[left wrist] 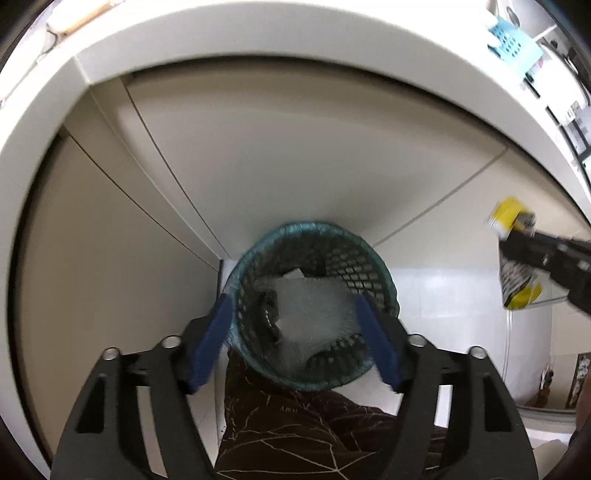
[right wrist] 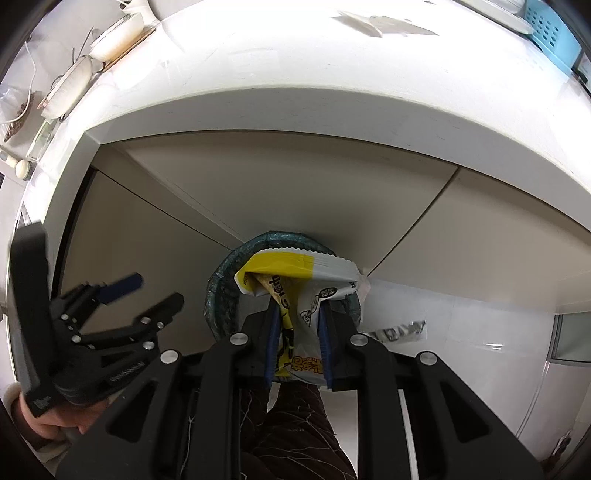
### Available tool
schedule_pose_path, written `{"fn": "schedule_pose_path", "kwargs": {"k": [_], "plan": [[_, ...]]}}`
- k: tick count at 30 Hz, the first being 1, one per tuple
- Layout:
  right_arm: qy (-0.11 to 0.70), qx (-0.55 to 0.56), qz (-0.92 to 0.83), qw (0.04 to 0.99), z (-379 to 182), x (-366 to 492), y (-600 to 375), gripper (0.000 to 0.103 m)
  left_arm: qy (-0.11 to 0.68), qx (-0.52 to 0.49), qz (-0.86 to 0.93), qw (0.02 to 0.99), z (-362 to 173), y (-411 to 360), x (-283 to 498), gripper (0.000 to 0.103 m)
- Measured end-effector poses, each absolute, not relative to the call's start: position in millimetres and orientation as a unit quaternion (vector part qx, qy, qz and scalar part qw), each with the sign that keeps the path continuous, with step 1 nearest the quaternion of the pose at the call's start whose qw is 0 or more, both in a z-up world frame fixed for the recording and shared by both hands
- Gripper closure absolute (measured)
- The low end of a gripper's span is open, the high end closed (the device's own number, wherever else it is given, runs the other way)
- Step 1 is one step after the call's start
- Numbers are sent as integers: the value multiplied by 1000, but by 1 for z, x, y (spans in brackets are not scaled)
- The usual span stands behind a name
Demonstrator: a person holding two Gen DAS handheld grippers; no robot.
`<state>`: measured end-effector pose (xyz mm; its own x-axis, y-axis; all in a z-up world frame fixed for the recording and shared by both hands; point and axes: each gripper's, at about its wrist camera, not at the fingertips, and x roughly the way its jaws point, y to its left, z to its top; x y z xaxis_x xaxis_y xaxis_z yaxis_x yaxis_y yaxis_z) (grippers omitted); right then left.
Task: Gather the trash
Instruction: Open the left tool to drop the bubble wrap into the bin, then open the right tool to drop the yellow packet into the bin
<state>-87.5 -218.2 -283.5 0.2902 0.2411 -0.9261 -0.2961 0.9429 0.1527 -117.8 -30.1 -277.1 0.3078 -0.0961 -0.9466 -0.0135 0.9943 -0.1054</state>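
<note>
A teal mesh waste basket [left wrist: 314, 236] stands on the floor against the cabinet. My left gripper [left wrist: 291, 300] hangs open right above it. A blurred white piece of trash [left wrist: 310, 306] shows inside the basket, between the blue pads [left wrist: 218, 332] and touching neither. My right gripper [right wrist: 299, 310] is shut on a yellow and white snack wrapper [right wrist: 280, 266], held over the basket [right wrist: 221, 288]. The left wrist view shows that wrapper [left wrist: 508, 216] off to the right. The open left gripper [right wrist: 157, 290] appears at the left of the right wrist view.
A white countertop [right wrist: 332, 74] juts out above beige cabinet doors [left wrist: 295, 155]. On it are a light blue perforated bin [right wrist: 554, 29] and dishes [right wrist: 74, 85]. A person's leg in dark patterned trousers [left wrist: 295, 435] is below the grippers. Another printed wrapper [right wrist: 399, 332] lies on the white floor.
</note>
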Motion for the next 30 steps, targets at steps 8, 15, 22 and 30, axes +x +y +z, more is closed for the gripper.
{"fn": "schedule_pose_path", "kwargs": {"k": [8, 15, 22, 30], "plan": [[573, -38, 186, 798, -289, -88, -200, 82, 562, -53, 3, 826, -255, -12, -121, 6], [577, -62, 206, 788, -297, -92, -180, 73, 563, -56, 20, 824, -245, -3, -119, 6], [582, -73, 207, 783, -298, -94, -177, 57, 568, -63, 21, 820, -245, 2, -119, 6], [585, -69, 199, 783, -298, -92, -182, 43, 568, -67, 14, 820, -249, 2, -115, 6]]}}
